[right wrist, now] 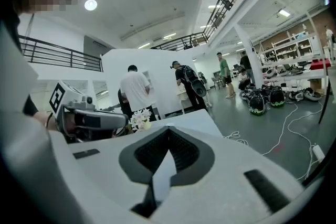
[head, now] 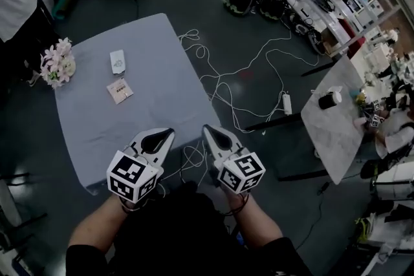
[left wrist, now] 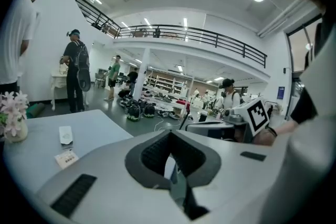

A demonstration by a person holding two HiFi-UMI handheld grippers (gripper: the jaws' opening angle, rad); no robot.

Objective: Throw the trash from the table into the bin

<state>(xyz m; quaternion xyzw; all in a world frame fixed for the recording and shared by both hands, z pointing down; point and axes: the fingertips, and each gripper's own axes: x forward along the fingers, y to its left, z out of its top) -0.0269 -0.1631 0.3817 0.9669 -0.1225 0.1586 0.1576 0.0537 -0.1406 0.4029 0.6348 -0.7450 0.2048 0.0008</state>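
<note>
Both grippers held low before torso, side by side, not touching, tips angled toward each other. On left gripper (head: 168, 132), fingers (left wrist: 100, 168) closed tip to tip, nothing between. On right gripper (head: 207, 129), fingers likewise closed, empty. Marker cubes (head: 132, 176) sit at rear of each, facing up. Bare forearms (head: 97, 229) run back from cubes, elbows bent.

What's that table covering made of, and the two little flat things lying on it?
The table covering looks like matte blue-grey cloth: no gleam, and it drapes over the edges. The white packet seems thin plastic or paper, flat and pale. The tan packet looks like printed paper or card, though it is too small to be sure.
</note>
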